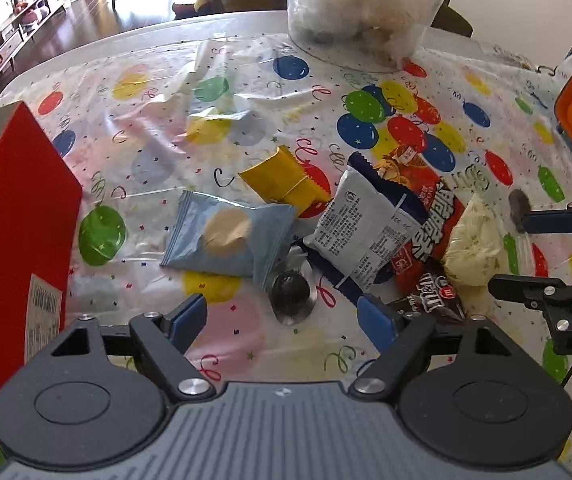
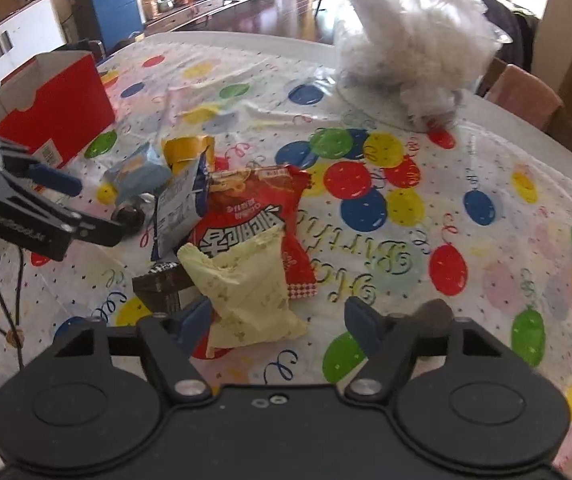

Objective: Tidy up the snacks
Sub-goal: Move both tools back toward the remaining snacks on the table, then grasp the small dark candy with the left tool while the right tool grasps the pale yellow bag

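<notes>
Hovering low over the balloon tablecloth (image 1: 133, 80), left gripper (image 1: 283, 316) with tongs gaping wide, holding nothing. Sitting just ahead at 12 o'clock, a round dark candy (image 1: 290, 294). Resting at 11 o'clock, a blue cookie packet (image 1: 227, 236). Lying farther out, a yellow packet (image 1: 286, 178) and a white-and-navy packet (image 1: 366, 220). Standing at 9 o'clock, a red box (image 1: 17, 216). Hanging open wide too, right gripper (image 2: 277, 320), with a pale yellow packet (image 2: 245, 288) touching its left finger. Lying beyond, a red chip bag (image 2: 253, 216).
</notes>
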`<state>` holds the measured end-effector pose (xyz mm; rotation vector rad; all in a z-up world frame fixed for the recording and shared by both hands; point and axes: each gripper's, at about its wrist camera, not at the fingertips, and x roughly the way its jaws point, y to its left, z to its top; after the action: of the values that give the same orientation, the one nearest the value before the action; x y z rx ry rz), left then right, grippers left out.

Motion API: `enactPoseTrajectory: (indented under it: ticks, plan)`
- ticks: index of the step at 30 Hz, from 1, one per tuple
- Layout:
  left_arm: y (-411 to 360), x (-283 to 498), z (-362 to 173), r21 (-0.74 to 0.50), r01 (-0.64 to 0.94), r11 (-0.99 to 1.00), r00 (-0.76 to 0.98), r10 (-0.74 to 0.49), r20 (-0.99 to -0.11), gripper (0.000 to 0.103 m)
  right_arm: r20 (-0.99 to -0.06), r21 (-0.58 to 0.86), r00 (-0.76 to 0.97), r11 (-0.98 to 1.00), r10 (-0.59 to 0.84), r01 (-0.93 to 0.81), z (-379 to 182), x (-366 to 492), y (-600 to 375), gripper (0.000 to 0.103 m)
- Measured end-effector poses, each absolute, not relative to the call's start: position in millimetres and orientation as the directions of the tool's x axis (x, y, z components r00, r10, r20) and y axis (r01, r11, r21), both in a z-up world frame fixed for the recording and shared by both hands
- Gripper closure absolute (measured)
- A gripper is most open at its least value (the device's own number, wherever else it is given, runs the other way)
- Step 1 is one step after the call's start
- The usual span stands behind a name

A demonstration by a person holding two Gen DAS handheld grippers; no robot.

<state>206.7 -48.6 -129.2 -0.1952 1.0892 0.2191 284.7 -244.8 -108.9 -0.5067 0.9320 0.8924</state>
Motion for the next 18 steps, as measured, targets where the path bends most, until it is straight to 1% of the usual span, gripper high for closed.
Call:
enactPoseTrajectory:
  ticks: [1, 3, 5, 6, 7, 11, 12, 13, 14, 16, 17, 18]
  plan:
    - [-49.1, 209.2, -130.9, -0.039, -0.267, 0.963, 0.441, 0.086, -0.893, 0.027, -0.854, -0.003, 0.284, 0.542, 0.436, -0.841, -110.5, 284.9, -243.4, 0.034]
    - [-50.8, 213.9, -134.8, -0.023, -0.259, 0.966, 0.43, 0.094, -0.898, 0.031, -0.856, -0.005, 0.272, 0.52, 0.439, -0.854, -113.6, 285.0, -239.8, 0.037]
    - [-53.4, 218.2, -137.9, -0.009, -0.246, 0.969, 0.428, 0.101, -0.898, 0.031, -0.857, -0.019, 0.274, 0.505, 0.437, -0.863, -116.4, 285.1, -236.2, 0.039]
    - [-55.3, 220.2, -139.8, 0.003, -0.236, 0.972, 0.425, 0.106, -0.899, 0.035, -0.856, -0.02, 0.273, 0.499, 0.438, -0.866, -117.7, 285.6, -234.6, 0.041]
    - [-57.1, 222.5, -142.0, 0.016, -0.227, 0.974, 0.417, 0.112, -0.902, 0.04, -0.856, -0.016, 0.268, 0.497, 0.442, -0.868, -118.7, 286.4, -233.6, 0.043]
    - [-60.6, 227.4, -146.6, 0.047, -0.208, 0.977, 0.41, 0.131, -0.903, 0.045, -0.855, -0.005, 0.253, 0.481, 0.452, -0.877, -121.4, 287.8, -228.8, 0.051]
    - [-61.0, 228.0, -147.4, 0.051, -0.203, 0.978, 0.408, 0.132, -0.904, 0.049, -0.855, -0.005, 0.251, 0.476, 0.454, -0.88, -122.0, 287.6, -227.7, 0.052]
    - [-60.9, 228.8, -148.7, 0.055, -0.2, 0.978, 0.404, 0.134, -0.905, 0.051, -0.855, -0.003, 0.247, 0.471, 0.456, -0.882, -122.6, 287.3, -226.6, 0.056]
    - [-60.4, 228.9, -148.8, 0.051, -0.201, 0.978, 0.407, 0.131, -0.904, 0.052, -0.855, 0.004, 0.239, 0.468, 0.46, -0.884, -123.0, 287.3, -225.9, 0.056]
    - [-60.0, 228.7, -148.6, 0.034, -0.197, 0.98, 0.412, 0.114, -0.904, 0.06, -0.854, 0.013, 0.235, 0.471, 0.464, -0.882, -123.8, 287.0, -225.7, 0.058]
    - [-60.3, 228.4, -148.5, 0.029, -0.194, 0.981, 0.413, 0.108, -0.904, 0.063, -0.853, 0.016, 0.236, 0.474, 0.466, -0.88, -124.0, 286.9, -225.8, 0.06]
    - [-60.7, 228.4, -148.4, 0.024, -0.19, 0.982, 0.415, 0.103, -0.904, 0.067, -0.852, 0.023, 0.233, 0.478, 0.469, -0.878, -124.0, 287.0, -226.6, 0.062]
